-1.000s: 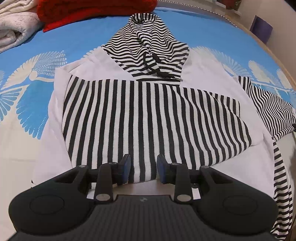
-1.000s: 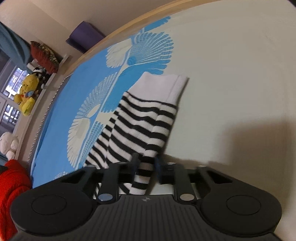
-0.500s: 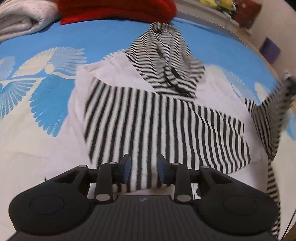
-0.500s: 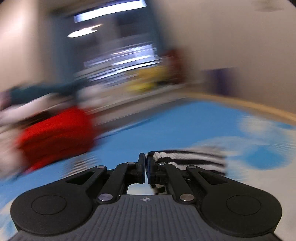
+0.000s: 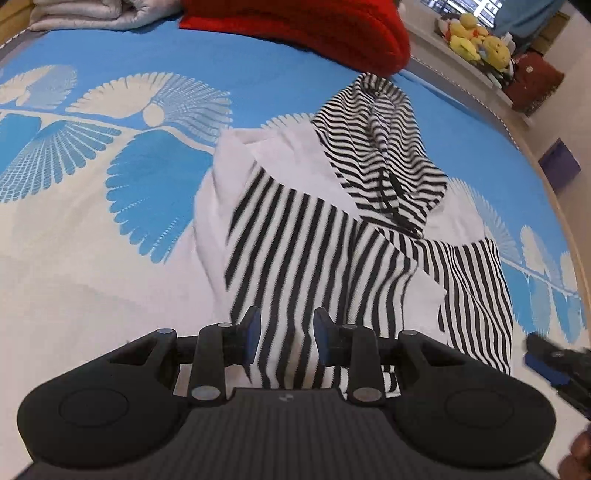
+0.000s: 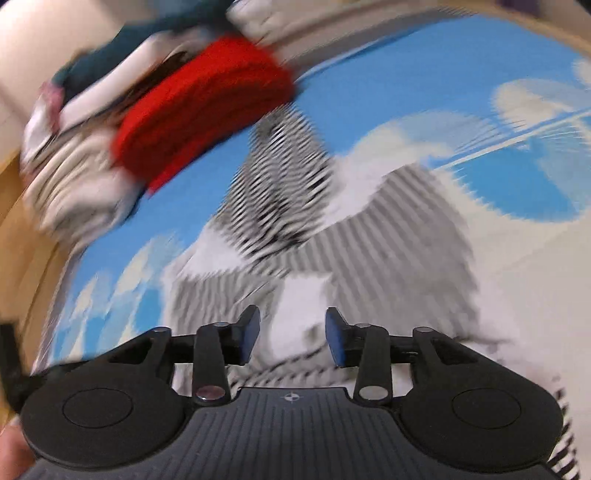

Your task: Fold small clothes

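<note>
A hoodie (image 5: pixel 332 240) with black-and-white stripes and white panels lies flat on the bed, its hood (image 5: pixel 380 147) pointing away. One striped sleeve lies folded across the chest. The other sleeve (image 5: pixel 476 295) rests over the right side. My left gripper (image 5: pixel 286 339) hovers over the near hem, jaws apart, with striped cloth showing in the gap and no visible pinch. My right gripper (image 6: pixel 291 339) is opening with nothing between its jaws. The right wrist view is blurred, and the hoodie (image 6: pixel 388 240) lies below and ahead of it. One of its pads (image 5: pixel 543 371) shows at the right edge of the left wrist view.
The bedspread (image 5: pixel 110 295) is blue and white with a feather print. A folded red blanket (image 5: pixel 295 26) and a pale blanket (image 5: pixel 92 14) lie at the head of the bed. Plush toys (image 5: pixel 476 40) sit on a shelf beyond. The bed's wooden edge (image 5: pixel 561 206) runs along the right.
The right gripper lifted the striped sleeve off the bed, swung it over onto the hoodie and opened its jaws. The left gripper shifted and rolled, so the hoodie now sits further right in its view.
</note>
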Demonstrator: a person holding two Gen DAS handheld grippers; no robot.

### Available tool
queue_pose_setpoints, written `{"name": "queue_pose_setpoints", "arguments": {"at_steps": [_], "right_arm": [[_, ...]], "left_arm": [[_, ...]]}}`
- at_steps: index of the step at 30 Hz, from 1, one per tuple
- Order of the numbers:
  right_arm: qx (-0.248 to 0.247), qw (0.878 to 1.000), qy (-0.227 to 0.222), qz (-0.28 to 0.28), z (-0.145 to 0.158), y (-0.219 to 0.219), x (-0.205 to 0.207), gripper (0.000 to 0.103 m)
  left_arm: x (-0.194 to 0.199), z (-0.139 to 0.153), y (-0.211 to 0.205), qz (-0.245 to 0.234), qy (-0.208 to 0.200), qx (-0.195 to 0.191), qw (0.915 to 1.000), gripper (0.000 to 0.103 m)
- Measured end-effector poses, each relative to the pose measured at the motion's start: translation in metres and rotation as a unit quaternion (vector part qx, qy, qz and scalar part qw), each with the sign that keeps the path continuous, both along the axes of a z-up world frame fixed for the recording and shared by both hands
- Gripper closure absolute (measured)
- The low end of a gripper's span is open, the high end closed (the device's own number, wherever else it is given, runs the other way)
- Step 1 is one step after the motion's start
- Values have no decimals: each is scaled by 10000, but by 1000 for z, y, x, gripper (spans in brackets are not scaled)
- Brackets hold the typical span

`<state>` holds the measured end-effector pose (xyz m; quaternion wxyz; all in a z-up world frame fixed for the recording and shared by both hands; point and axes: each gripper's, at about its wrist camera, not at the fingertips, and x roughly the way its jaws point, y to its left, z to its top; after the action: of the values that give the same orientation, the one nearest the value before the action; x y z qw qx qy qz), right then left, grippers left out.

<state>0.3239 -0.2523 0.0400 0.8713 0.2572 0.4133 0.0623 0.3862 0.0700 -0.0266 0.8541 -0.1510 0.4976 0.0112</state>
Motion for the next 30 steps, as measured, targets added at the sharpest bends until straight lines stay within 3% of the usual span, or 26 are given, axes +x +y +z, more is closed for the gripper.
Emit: {"name": "queue_pose_setpoints", "arguments": {"at_steps": [3, 6, 8, 10, 14, 17, 20, 22, 24, 26, 28, 29, 30], "right_arm": [[-81, 9935, 770, -838, -32, -26, 11, 59], [414, 9880, 971, -1131, -53, -44, 24, 59], [318, 9848, 1078, -1324, -64, -55, 31, 59], [338, 9793, 1273, -1538, -76, -65, 34, 61], [1055, 9641, 1672, -1773, -101, -83, 30, 61], [1032, 9647, 1729, -1695, -100, -82, 33, 61], [1150, 9619, 1802, -1705, -101, -83, 35, 61], [1183, 9615, 1813, -1690, -102, -85, 36, 61], [1206, 9612, 1823, -1684, -101, -86, 33, 61], [1179, 9614, 1835, -1676, -100, -86, 34, 61], [1154, 9611, 1842, -1701, -99, -84, 34, 61], [1127, 9613, 1843, -1709, -99, -83, 34, 61], [1110, 9613, 1841, -1721, -98, -83, 33, 61]], "left_arm": [[1, -1, -20, -280, -149, 48, 9995, 69], [5, -2, -46, -617, -344, -4, 9975, 69], [9, -7, -67, -832, -399, -28, 9957, 68], [13, -16, -87, -999, -389, -50, 9942, 60], [18, -31, -121, -1196, -401, 99, 9920, 46], [22, -47, -142, -1386, -226, 251, 9898, 27], [20, -65, -166, -1689, -116, 999, 9805, 24], [17, -65, -169, -1664, -201, 1239, 9780, 33], [17, -57, -157, -1292, -241, 1173, 9844, 73], [17, -46, -135, -871, -307, 988, 9908, 90], [11, -30, -103, -99, -460, 893, 9949, 95], [5, -21, -84, 479, -546, 939, 9929, 95], [-5, -13, -61, 1213, -628, 971, 9859, 94]]}}
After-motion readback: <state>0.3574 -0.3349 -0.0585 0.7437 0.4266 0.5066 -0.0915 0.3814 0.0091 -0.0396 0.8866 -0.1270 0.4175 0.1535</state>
